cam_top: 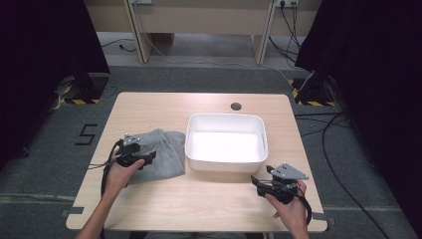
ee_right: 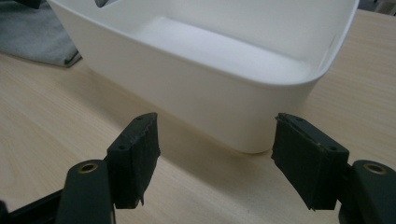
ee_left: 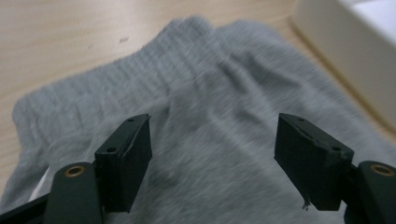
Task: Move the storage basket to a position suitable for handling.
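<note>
left gripper over folded grey garment, white tub alongside

a grey garment (cam_top: 158, 153) lies folded on the wooden table (cam_top: 199, 199), on the left half, its right edge just beside the left wall of an empty white tub (cam_top: 226, 143). in the high view the garment's long axis runs roughly from the near-left toward the far-right, with the ribbed band at the far end. the left gripper (cam_top: 147, 157) hangs directly above the garment's near-left part; in the left gripper view its jaws stand spread, with cloth (ee_left: 210, 116) beneath and ahead of them and nothing pressed between the pads. whether the tips touch the fabric cannot be told. the garment thus lies straight ahead of and under this gripper, and the tub (ee_left: 345, 51) lies off to that gripper's right.

the right gripper (cam_top: 258, 182) rests low near the front right of the table, pointing toward the tub's near right corner (ee_right: 252, 135). its jaws are likewise spread and empty, apart from the tub wall, with bare table between. a strip of the garment (ee_right: 37, 37) shows far off on the tub's other side.

judgement: the left hand is much the nearer to the garment and would take hold of it; the tub sits between the right gripper and the cloth, so a move into the tub would travel rightward.
</note>
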A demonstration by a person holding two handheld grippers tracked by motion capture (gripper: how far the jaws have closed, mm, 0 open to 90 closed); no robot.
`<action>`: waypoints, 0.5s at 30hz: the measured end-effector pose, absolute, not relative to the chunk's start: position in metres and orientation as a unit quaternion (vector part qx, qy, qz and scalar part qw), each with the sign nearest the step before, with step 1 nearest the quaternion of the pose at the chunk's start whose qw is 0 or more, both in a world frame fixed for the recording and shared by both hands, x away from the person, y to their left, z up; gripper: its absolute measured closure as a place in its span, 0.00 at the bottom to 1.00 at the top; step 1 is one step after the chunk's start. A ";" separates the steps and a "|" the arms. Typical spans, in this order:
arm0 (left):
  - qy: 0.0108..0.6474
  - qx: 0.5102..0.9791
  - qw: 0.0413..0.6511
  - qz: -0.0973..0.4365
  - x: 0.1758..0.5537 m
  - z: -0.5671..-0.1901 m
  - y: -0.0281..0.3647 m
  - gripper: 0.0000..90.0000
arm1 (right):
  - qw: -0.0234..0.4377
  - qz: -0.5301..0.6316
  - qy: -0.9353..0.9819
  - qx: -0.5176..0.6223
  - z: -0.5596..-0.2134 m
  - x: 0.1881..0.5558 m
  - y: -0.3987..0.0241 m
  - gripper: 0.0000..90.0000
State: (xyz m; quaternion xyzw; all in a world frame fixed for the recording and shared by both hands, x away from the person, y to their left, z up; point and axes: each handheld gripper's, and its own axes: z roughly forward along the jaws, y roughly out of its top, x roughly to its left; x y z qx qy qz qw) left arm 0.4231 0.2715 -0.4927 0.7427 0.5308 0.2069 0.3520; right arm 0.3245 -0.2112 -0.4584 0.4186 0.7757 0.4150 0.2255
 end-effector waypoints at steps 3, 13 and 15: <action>0.530 0.754 0.330 0.203 0.425 -0.505 0.273 0.30 | 0.227 0.406 0.780 0.417 -0.465 0.324 -0.207 0.36; 0.514 0.759 0.328 0.228 0.396 -0.511 0.267 0.36 | 0.223 0.401 0.792 0.402 -0.469 0.318 -0.197 0.36; 0.514 0.756 0.334 0.230 0.385 -0.513 0.268 0.36 | 0.222 0.399 0.794 0.401 -0.470 0.318 -0.196 0.36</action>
